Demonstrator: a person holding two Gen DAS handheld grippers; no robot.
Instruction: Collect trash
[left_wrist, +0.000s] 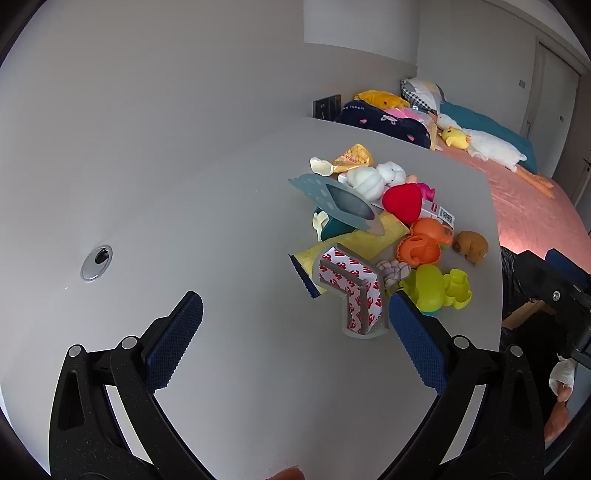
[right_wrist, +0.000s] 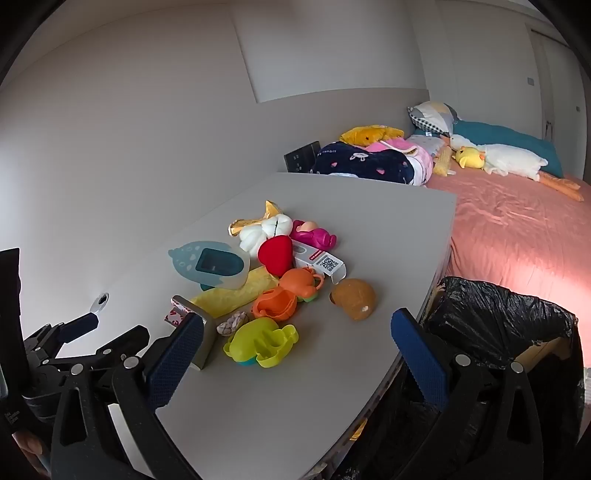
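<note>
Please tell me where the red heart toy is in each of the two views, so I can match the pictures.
Left wrist view: the red heart sits right of centre, in the upper part of the pile, just above the orange toy.
Right wrist view: the red heart sits near the centre, again just above the orange toy.
Shared landmark: the lime-green toy at the pile's near edge.

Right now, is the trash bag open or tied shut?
Open: in the right wrist view the black trash bag is spread over its bin's rim beside the table.

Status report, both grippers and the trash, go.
Left hand-held gripper open, empty. Right hand-held gripper open, empty. Pile untouched on table. Bin bag beside table edge, nothing blocking.
</note>
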